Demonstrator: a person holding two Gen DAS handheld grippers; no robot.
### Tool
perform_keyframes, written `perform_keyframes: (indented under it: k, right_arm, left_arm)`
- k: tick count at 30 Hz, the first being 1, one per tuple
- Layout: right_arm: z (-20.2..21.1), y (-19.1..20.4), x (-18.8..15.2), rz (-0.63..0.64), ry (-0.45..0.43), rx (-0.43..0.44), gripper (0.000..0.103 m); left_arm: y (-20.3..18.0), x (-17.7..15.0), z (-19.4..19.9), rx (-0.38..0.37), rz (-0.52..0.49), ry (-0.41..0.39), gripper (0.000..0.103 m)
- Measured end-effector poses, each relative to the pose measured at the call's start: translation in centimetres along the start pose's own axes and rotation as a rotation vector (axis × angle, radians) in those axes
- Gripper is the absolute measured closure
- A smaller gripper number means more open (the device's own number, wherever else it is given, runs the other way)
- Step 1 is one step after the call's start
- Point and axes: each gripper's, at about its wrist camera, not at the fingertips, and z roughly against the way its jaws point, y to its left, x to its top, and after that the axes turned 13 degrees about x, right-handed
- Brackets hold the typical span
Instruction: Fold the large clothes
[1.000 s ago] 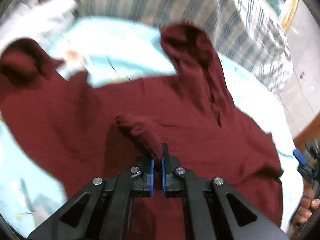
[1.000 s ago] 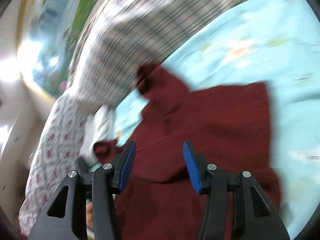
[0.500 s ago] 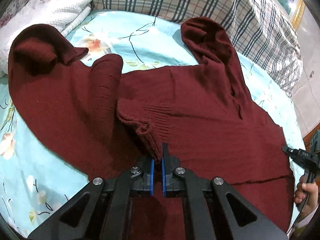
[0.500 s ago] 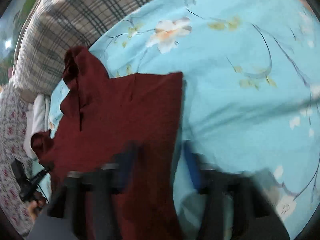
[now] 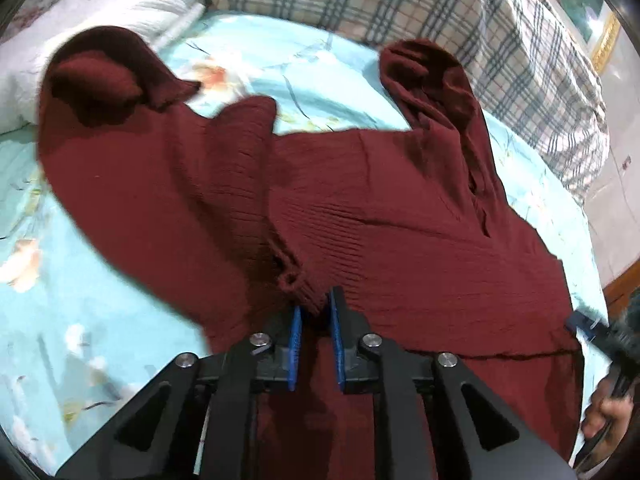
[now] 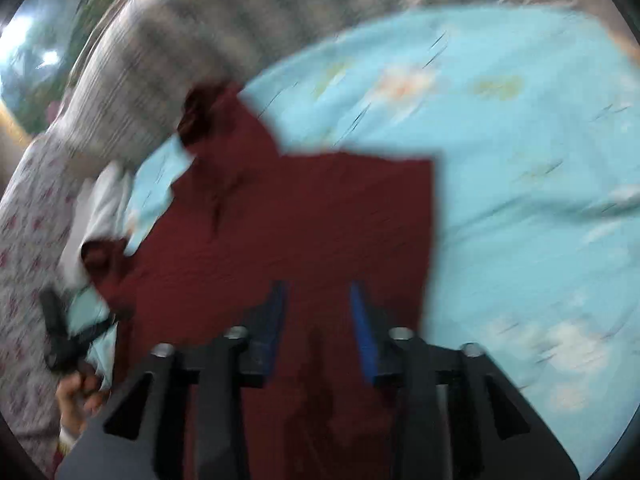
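A dark red knit sweater (image 5: pixel 400 240) lies spread on a light blue floral bedsheet (image 5: pixel 100 300). My left gripper (image 5: pixel 314 312) is shut on a ribbed cuff of the sweater (image 5: pixel 300 284), folded over the body. One sleeve (image 5: pixel 440 92) points toward the far pillows; another part bunches at the far left (image 5: pixel 100 80). In the blurred right wrist view the sweater (image 6: pixel 300 232) lies below my right gripper (image 6: pixel 318 300), which is open and empty above it. The right gripper also shows at the right edge of the left wrist view (image 5: pixel 600 332).
A plaid pillow or blanket (image 5: pixel 400 4) runs along the far side of the bed. A white folded towel (image 5: pixel 100 16) lies at the far left. A wooden edge (image 5: pixel 620 284) shows at the right. The bedsheet (image 6: pixel 540 200) extends right of the sweater.
My left gripper has drawn the cuff nearer, flattening the folded sleeve onto the body. My right gripper has swung back over the sweater's right part, its jaws narrower than a second ago.
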Motion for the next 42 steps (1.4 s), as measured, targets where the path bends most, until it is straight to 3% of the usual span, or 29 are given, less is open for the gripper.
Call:
perform_keyframes:
  k: [2, 6, 7, 9, 12, 16, 18, 22, 25, 26, 27, 29, 30, 31, 32, 37, 42]
  right_arm:
    - [-1.1, -0.6, -0.5, -0.012, 0.023, -0.036, 0.059]
    - [0.0, 0.6, -0.3, -0.005, -0.004, -0.001, 0.059]
    - [0.2, 0.9, -0.2, 0.002, -0.006, 0.017, 0.059]
    - [0.7, 1.8, -0.3, 0.025, -0.008, 0.039, 0.059]
    - [0.6, 2.8, -0.6, 0.026, 0.002, 0.061, 0.059]
    - [-0.3, 3.6, -1.0, 0.012, 0.027, 0.082, 0.059]
    - [-0.4, 3.6, -1.1, 0.005, 0.035, 0.084, 0.058]
    - [-0.7, 3.2, -1.2, -0.013, 0.049, 0.071, 0.058]
    - [-0.9, 2.7, -1.2, -0.028, 0.055, 0.064, 0.058]
    - [-1.1, 2.6, -1.2, -0.033, 0.056, 0.061, 0.058]
    - [-1.2, 2.5, -1.2, -0.038, 0.058, 0.061, 0.058]
    - [-1.4, 2.5, -1.2, -0.046, 0.059, 0.067, 0.058]
    - [-1.5, 2.5, -1.3, -0.047, 0.059, 0.071, 0.058]
    - [-1.5, 2.7, -1.3, -0.044, 0.056, 0.073, 0.058]
    - [-1.4, 2.8, -1.3, -0.039, 0.053, 0.077, 0.058]
    - [-0.5, 3.6, -1.6, -0.032, 0.024, 0.106, 0.058]
    - [0.5, 4.1, -2.0, -0.031, 0.003, 0.132, 0.058]
  left_arm:
    - [1.6, 0.7, 1.4, 0.033, 0.016, -0.030, 0.083]
    - [4.8, 3.6, 2.8, 0.138, 0.027, -0.083, 0.050]
    - [5.5, 4.8, 3.0, 0.173, 0.020, -0.094, 0.046]
    - [6.7, 7.4, 3.5, 0.250, -0.005, -0.135, 0.032]
    - [7.2, 11.5, 3.4, 0.365, -0.102, -0.195, 0.021]
    - [5.5, 15.4, 0.2, 0.576, -0.386, -0.205, 0.021]
    - [4.9, 16.5, -2.4, 0.651, -0.532, -0.156, 0.021]
    - [5.1, 17.1, -6.2, 0.756, -0.734, -0.070, 0.021]
    - [6.2, 17.6, -8.1, 0.760, -0.786, -0.004, 0.020]
    - [6.7, 17.9, -8.8, 0.757, -0.787, 0.015, 0.030]
    - [7.0, 18.1, -9.1, 0.760, -0.789, 0.018, 0.051]
    - [7.3, 18.4, -9.1, 0.785, -0.785, 0.000, 0.077]
    - [7.4, 18.8, -8.3, 0.737, -0.745, -0.008, 0.093]
    - [7.6, 19.2, -7.7, 0.684, -0.698, -0.011, 0.100]
    - [8.0, 19.7, -6.4, 0.581, -0.615, -0.010, 0.100]
    - [7.7, 18.5, -0.8, 0.357, -0.416, -0.103, 0.100]
    - [5.1, 14.8, 4.4, 0.097, -0.219, -0.184, 0.100]
